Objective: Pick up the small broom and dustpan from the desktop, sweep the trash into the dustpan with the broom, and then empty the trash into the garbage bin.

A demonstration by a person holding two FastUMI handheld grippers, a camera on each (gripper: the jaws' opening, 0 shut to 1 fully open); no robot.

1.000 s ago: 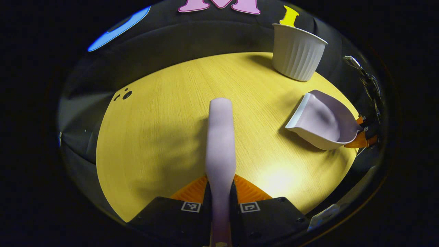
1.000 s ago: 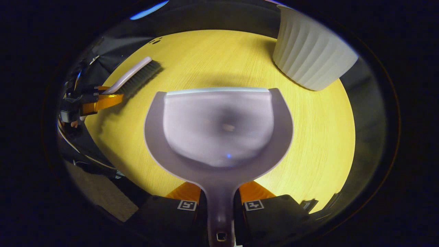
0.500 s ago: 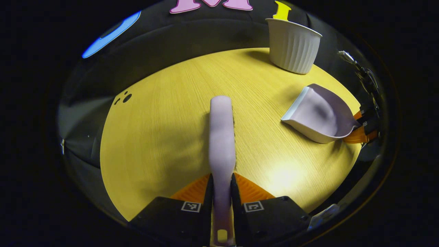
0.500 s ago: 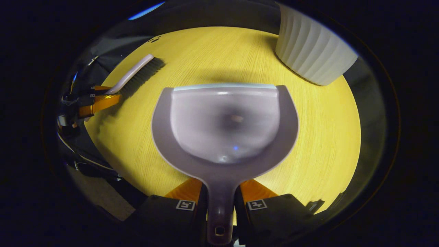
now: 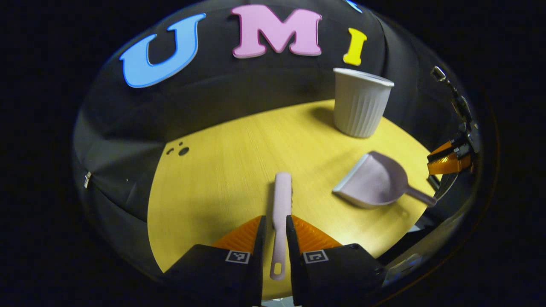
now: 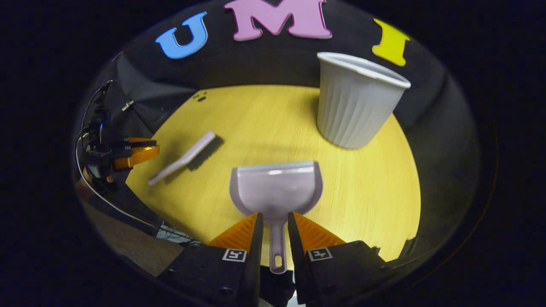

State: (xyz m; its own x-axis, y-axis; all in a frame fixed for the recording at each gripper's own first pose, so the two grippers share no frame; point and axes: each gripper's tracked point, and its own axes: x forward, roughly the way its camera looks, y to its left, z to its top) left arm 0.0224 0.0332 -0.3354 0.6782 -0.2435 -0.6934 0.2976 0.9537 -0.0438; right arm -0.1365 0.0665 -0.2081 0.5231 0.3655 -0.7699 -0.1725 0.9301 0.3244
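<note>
The pale lilac broom (image 5: 281, 200) lies flat on the yellow wooden table (image 5: 222, 179). My left gripper (image 5: 275, 219) is open and raised behind it, with the handle end seen in the gap between the fingers, untouched. The lilac dustpan (image 6: 277, 185) rests on the table with its mouth toward the white ribbed garbage bin (image 6: 356, 102). My right gripper (image 6: 273, 215) is open behind its handle. In the right gripper view the broom (image 6: 187, 155) lies apart from the left gripper (image 6: 136, 153). In the left gripper view the dustpan (image 5: 375, 181) lies apart from the right gripper (image 5: 448, 160).
The bin (image 5: 360, 104) stands upright at the table's far right, near the black cloth wall. Small dark holes (image 5: 181, 150) mark the table's far left. Cables hang beside the left gripper at the table's left edge (image 6: 98, 179). Open table stretches between broom and dustpan.
Both grippers have let go and pulled back and up. The broom and the dustpan, held half a second ago, now lie on the table and look smaller.
</note>
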